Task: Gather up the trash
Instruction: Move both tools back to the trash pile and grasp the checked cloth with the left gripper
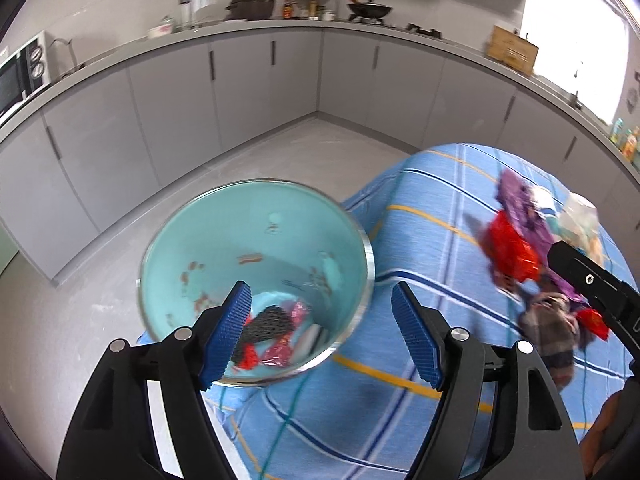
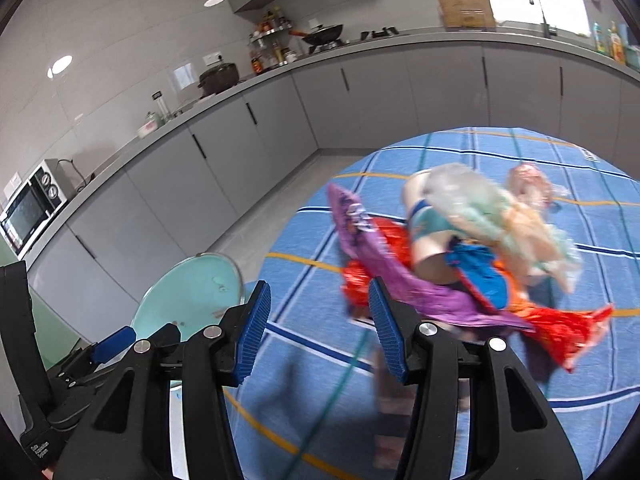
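A teal bin (image 1: 240, 232) stands beside the table, with red, pink and black netted scraps at its bottom. My left gripper (image 1: 320, 292) hovers open over the bin's near rim, nothing between its blue pads. A blurred trash pile lies on the blue checked tablecloth (image 1: 400, 360): a red wrapper (image 1: 510, 248), a purple wrapper (image 1: 516, 192) and clear plastic (image 1: 580, 216). In the right wrist view my right gripper (image 2: 320, 286) is open above the cloth, just left of the purple wrapper (image 2: 372, 252), red wrapper (image 2: 560, 328) and clear plastic bag (image 2: 480, 208). The bin (image 2: 188, 284) is at lower left.
Grey kitchen cabinets (image 1: 260, 92) and a worktop run around the room, holding a microwave (image 2: 32, 204), pots, a wok and a wooden box (image 1: 512, 48). Grey floor (image 1: 280, 152) lies between the cabinets and the table.
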Demonstrator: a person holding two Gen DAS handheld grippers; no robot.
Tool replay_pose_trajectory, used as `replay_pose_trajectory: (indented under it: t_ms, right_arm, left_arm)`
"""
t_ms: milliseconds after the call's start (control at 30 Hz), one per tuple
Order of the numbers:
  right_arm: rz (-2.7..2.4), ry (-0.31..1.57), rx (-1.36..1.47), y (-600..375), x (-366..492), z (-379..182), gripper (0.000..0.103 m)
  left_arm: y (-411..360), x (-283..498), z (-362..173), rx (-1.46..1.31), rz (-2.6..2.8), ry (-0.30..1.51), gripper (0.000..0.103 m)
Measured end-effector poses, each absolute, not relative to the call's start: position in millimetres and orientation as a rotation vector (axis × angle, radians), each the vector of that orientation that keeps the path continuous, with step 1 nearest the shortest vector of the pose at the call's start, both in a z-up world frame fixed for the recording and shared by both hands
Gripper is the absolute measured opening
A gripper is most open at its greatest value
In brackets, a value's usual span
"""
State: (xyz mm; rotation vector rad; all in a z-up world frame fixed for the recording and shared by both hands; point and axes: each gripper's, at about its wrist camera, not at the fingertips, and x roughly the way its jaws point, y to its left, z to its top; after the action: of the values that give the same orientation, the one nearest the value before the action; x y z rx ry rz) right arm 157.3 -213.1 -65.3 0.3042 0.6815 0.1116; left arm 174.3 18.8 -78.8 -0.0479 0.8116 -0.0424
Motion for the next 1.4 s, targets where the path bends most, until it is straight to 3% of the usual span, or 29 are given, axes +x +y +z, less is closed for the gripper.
replay_pose_trajectory:
  t_ms: [667,1233,1267,1400]
  right_arm:
    - [-0.14,0.672,0.361,-337,88,-82,0.051]
    - [-0.154,0.669,0.427,-368,78,-88,0.051]
    - [-0.157,0.669,0.431,-370,78,-89,0.051]
    - [-0.161,0.669,0.438,-372,78,-90,0.051]
  left_arm:
    - [-82,146,-74,0.052,-0.294,0.821,0.072]
    - [-141,147,-97,0.079,-0.383,0.902,0.07]
    - [-144,149,-100,0.086,-0.381,0.904,0.069]
    - [-148,156,-110,0.082,-0.398,0.932,0.049]
